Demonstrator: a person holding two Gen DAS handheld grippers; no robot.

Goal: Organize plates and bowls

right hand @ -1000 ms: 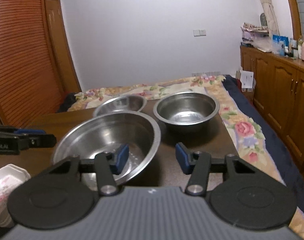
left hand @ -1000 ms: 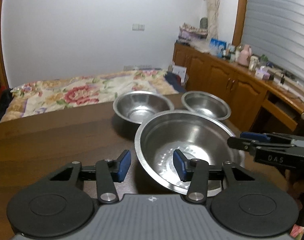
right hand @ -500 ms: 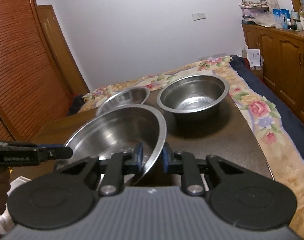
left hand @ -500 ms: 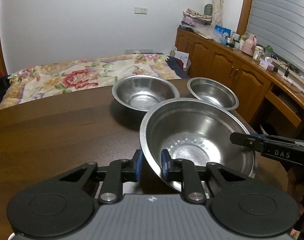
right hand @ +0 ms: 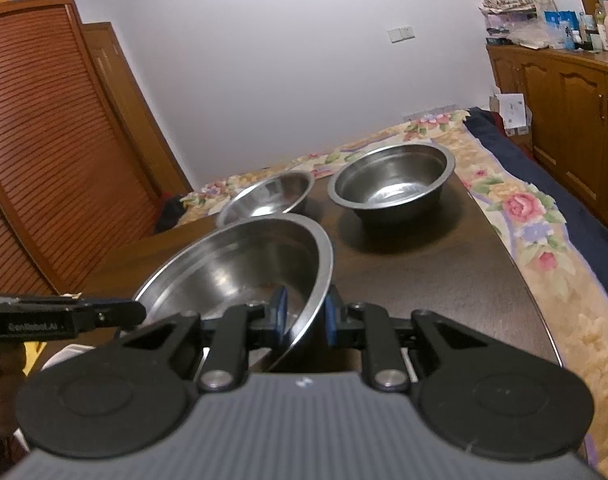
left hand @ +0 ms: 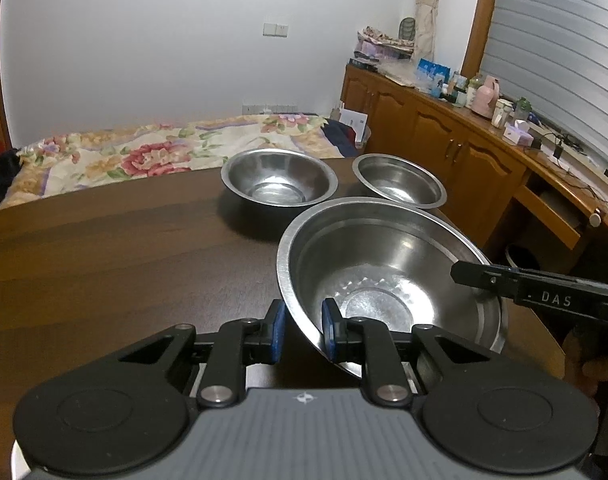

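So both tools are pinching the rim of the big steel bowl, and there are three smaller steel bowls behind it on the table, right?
Not quite: only two smaller bowls stand behind it, a deeper bowl and a shallower bowl, as the left wrist view shows. The rest holds: the left tool and the right tool each pinch the rim of the big steel bowl over the table.

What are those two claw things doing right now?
Left gripper: closed on the big steel bowl's rim.
Right gripper: closed on the opposite rim of it.

steel bowls: 3 – large near (left hand: 388,276), medium far left (left hand: 279,178), small far right (left hand: 399,179) | table: 1 (left hand: 123,264) | grippers: 2
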